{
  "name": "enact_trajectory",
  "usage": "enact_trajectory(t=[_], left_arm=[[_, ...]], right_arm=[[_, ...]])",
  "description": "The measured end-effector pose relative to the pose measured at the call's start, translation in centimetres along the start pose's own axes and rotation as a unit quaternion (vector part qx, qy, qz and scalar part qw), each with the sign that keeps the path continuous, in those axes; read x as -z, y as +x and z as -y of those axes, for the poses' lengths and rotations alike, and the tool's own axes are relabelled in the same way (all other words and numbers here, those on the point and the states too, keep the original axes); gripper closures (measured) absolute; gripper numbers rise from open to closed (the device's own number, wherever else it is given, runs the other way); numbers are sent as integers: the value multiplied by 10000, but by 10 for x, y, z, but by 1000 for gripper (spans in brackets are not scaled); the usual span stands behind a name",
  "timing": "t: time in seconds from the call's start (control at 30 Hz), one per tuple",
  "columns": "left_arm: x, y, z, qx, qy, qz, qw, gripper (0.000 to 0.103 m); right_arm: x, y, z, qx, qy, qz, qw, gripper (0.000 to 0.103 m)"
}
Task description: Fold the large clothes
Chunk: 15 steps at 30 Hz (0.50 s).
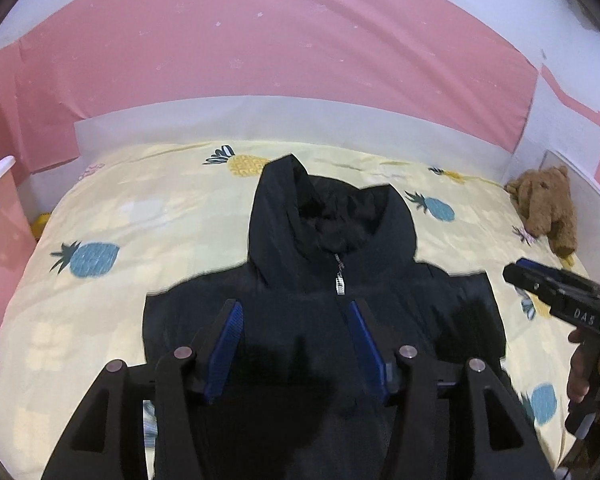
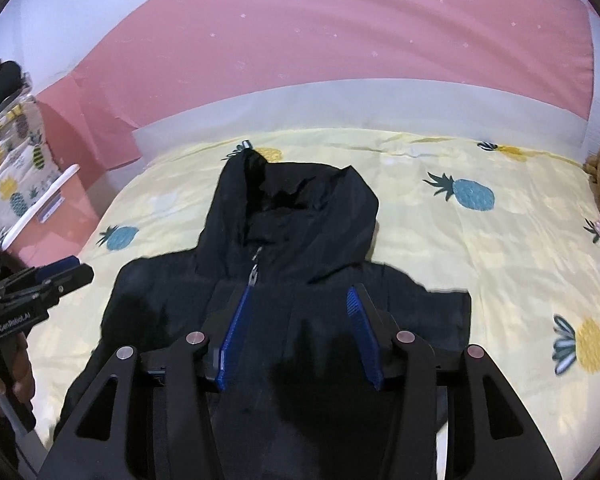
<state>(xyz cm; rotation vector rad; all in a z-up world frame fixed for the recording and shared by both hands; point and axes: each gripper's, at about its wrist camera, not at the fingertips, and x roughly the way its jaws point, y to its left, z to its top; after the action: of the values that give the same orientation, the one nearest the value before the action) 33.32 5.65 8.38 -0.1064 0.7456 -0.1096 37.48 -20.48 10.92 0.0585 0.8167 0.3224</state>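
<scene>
Above black jacket: left gripper, right gripper angled down, both released.

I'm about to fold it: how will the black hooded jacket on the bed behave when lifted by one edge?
The black hooded jacket will probably be floppy: its hood lies slumped and creased. Its smooth, shell-like fabric may slip between pads. Spread wide across the pineapple bedsheet, it likely drapes and drags rather than lifting as one piece.
</scene>
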Motion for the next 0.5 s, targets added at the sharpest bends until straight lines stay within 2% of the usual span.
enact_trajectory(t=[0.17, 0.43, 0.5], left_arm=[[-39, 58, -19, -103, -150, -200, 9996, 46], [-82, 156, -43, -251, -336, -527, 9977, 46], [-90, 176, -47, -199, -390, -552, 9975, 42]], right_arm=[[-32, 48, 24, 15, 211, -170, 9996, 53], [-70, 121, 64, 149, 294, -440, 9985, 53], [-76, 137, 73, 142, 312, -454, 9984, 52]])
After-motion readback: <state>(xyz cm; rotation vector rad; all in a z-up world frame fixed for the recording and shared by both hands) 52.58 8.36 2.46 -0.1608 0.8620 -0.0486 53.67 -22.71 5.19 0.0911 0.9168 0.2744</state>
